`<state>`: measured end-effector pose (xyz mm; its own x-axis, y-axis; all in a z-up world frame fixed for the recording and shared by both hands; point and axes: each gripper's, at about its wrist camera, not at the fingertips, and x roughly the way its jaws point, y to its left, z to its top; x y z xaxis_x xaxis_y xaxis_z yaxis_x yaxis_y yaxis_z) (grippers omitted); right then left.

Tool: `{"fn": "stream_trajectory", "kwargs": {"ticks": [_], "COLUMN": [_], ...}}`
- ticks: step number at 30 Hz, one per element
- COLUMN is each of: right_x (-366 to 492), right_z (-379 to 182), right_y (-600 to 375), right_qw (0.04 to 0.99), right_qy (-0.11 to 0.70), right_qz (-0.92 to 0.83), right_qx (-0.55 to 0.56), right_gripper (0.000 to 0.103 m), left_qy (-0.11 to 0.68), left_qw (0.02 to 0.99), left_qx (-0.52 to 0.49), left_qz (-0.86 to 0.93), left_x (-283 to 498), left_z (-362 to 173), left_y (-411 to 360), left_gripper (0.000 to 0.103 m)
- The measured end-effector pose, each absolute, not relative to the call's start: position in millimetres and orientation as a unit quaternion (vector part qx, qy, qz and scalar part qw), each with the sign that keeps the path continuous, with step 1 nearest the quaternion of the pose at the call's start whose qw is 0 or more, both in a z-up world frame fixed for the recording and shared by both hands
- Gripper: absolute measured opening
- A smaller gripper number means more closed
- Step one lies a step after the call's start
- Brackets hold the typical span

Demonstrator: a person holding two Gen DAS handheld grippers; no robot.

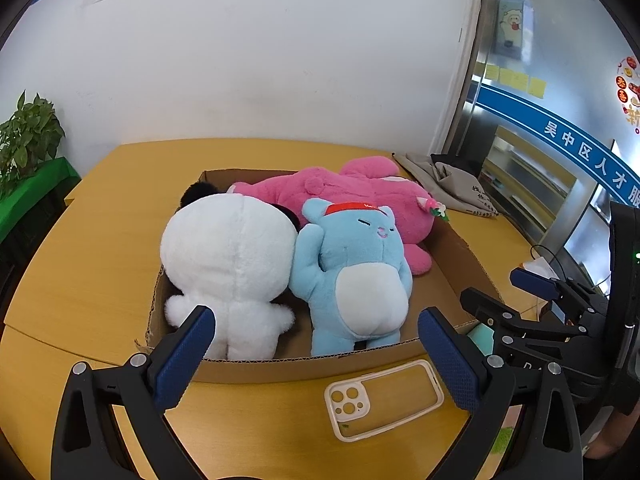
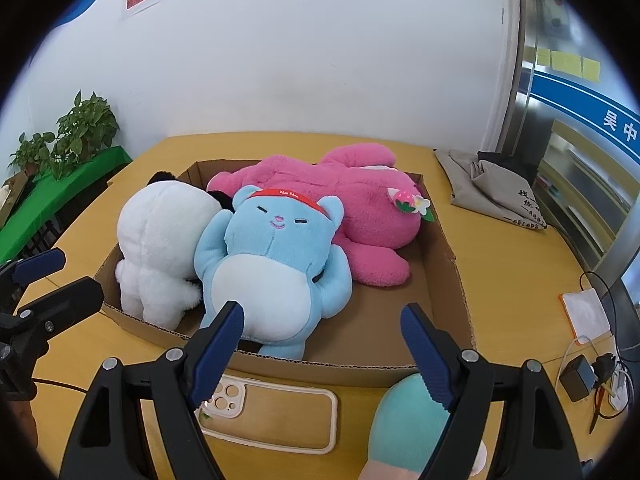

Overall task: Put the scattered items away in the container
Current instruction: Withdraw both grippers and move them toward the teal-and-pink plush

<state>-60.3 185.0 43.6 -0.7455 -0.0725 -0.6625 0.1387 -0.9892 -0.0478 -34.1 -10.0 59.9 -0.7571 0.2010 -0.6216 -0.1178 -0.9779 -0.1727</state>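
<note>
Three plush toys in one cardboard box [image 2: 448, 280]: one white [image 2: 160, 232], one blue [image 2: 272, 264], one pink [image 2: 360, 208]. One phone case [image 2: 280, 412]. One teal toy [image 2: 404, 412].

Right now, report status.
Both hand-held grippers open, empty. Three plush toys in cardboard box. Phone case, teal plush outside, unobstructed.

The blue band [image 1: 592, 152] on the glass partition reads "吴中区人才服".

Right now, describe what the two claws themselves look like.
Both match: the left claw and right claw have black, angular plastic arms with triangular cut-outs and silver screw heads. Each finger carries a dark blue pad with a fine dimpled texture. No sleeves or markings show.
</note>
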Motion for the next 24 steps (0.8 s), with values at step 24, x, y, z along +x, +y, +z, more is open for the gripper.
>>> {"fn": "stream_trajectory", "kwargs": {"ticks": [24], "right_x": [-59], "right_z": [41], "right_y": [204], "right_qw": [0.044], "right_qy": [0.031], "right_qz": [-0.936], "right_qx": [0.348], "right_gripper": [0.081], "left_qy": [-0.07], "left_qw": [0.105], "left_qx": [-0.352], "left_qz": [0.928], "left_x": [-34], "left_z": [58], "left_y": [-8], "left_gripper": [0.103]}}
